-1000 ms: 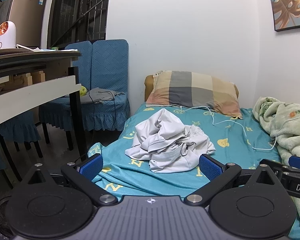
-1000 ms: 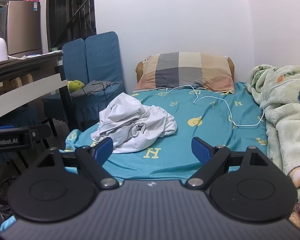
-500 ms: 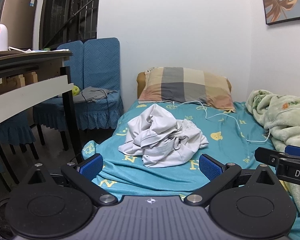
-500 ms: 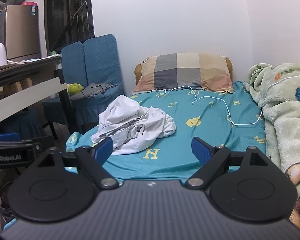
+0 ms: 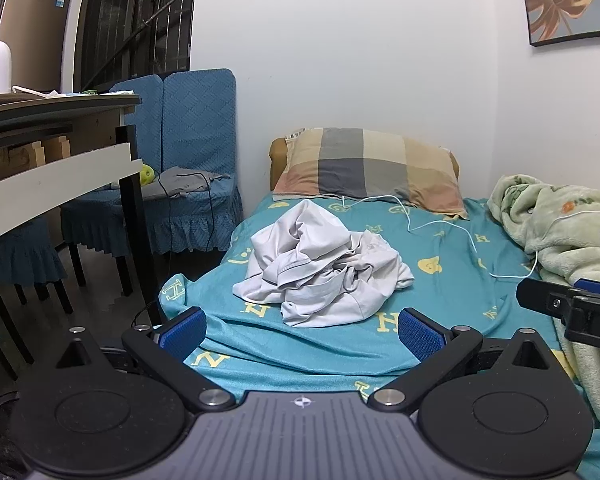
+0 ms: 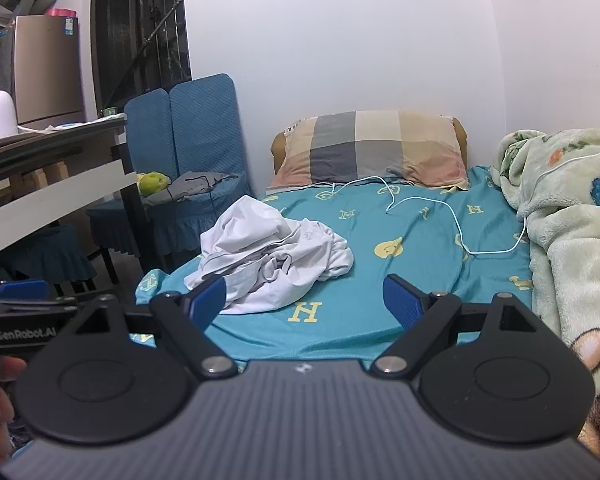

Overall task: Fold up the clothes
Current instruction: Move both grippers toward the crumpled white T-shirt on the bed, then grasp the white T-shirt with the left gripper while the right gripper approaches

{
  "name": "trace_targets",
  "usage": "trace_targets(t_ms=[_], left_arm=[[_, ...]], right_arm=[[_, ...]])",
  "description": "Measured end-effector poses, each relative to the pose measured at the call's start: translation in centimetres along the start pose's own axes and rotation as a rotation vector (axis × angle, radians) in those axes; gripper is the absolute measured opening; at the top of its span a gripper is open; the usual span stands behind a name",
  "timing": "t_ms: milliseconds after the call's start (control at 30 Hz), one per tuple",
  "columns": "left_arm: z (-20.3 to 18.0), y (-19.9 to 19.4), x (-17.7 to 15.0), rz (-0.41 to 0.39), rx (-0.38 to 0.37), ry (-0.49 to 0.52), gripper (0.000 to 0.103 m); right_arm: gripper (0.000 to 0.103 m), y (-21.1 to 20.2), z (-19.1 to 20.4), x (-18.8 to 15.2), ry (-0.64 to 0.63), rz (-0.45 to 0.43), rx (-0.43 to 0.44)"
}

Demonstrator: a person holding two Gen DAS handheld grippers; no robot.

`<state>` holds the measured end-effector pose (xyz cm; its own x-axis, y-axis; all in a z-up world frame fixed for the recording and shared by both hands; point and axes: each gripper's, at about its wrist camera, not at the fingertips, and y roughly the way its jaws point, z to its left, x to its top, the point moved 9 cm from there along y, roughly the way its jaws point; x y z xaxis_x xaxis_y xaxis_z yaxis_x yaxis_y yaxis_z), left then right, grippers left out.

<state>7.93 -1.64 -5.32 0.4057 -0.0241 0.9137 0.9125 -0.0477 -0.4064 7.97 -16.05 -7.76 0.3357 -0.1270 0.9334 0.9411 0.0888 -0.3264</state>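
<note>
A crumpled white garment [image 5: 324, 268] [image 6: 268, 260] lies in a heap on the teal bed sheet [image 5: 440, 280] [image 6: 400, 280], near the bed's left edge. My left gripper [image 5: 300, 330] is open, held short of the heap and above the foot of the bed. My right gripper [image 6: 304, 300] is open too, to the right of the heap and short of it. Nothing sits between either pair of blue pads. The right gripper's side [image 5: 572, 312] shows at the right edge of the left wrist view.
A plaid pillow [image 5: 372, 170] lies at the head by the wall. A white cable [image 6: 440, 216] trails over the sheet. A green fleece blanket [image 6: 572, 216] is piled on the right. Blue covered chairs [image 5: 192, 168] and a desk [image 5: 52, 160] stand left of the bed.
Both grippers have pulled back and risen slightly, so the garment sits a little farther off in both views. Both stay open; the garment has not moved.
</note>
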Motion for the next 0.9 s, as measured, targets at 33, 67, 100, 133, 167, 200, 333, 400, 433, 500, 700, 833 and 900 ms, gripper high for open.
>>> trace_targets(t_ms=[33,67,100,133,167,200,333,400,433,500,700,833,900], left_arm=[[0.0,0.1,-0.1,0.002,0.000,-0.002,0.103],[0.1,0.1,-0.1,0.005,-0.002,-0.004,0.103],[0.2,0.3,-0.1,0.008,-0.001,-0.007,0.103],[0.2,0.5,-0.2,0.012,-0.001,-0.010,0.103],[0.4,0.8,-0.1,0.015,0.002,-0.009,0.103],[0.5,1.2,-0.1,0.018,0.006,-0.009,0.103],[0.3,4.2,0.7,0.057,0.007,0.010,0.100],[-0.2,6.2,1.3,0.064,0.007,0.041,0.100],[-0.4,7.3,1.6,0.066,0.013,0.056,0.099],[-0.6,10.0,2.1,0.074,0.021,0.078,0.098],[-0.6,19.6,2.6,0.104,0.036,0.133,0.090],[0.0,25.6,1.7,0.125,0.051,0.146,0.076],[0.2,27.9,1.3,0.136,0.048,0.156,0.064]], right_arm=[[0.087,0.0,0.0,0.0,0.001,0.000,0.000],[0.087,0.0,0.0,0.0,0.002,0.000,-0.001],[0.087,-0.1,-0.1,0.0,0.004,-0.001,-0.002],[0.087,-0.1,-0.1,0.0,0.006,-0.003,-0.004],[0.087,-0.1,-0.2,0.0,0.009,-0.003,-0.006],[0.087,-0.3,-0.3,0.0,0.015,-0.006,-0.009],[0.087,-0.6,-1.1,0.1,0.029,-0.012,-0.040],[0.087,-0.5,-1.6,0.2,0.028,-0.015,-0.055],[0.087,-0.4,-1.8,0.3,0.028,-0.016,-0.062],[0.087,-0.2,-2.3,0.4,0.034,-0.016,-0.071],[0.087,1.2,-3.5,0.0,0.086,0.003,-0.055],[0.087,3.7,-4.3,-0.7,0.119,0.032,-0.035],[0.087,5.0,-4.6,-1.0,0.149,0.048,-0.014]])
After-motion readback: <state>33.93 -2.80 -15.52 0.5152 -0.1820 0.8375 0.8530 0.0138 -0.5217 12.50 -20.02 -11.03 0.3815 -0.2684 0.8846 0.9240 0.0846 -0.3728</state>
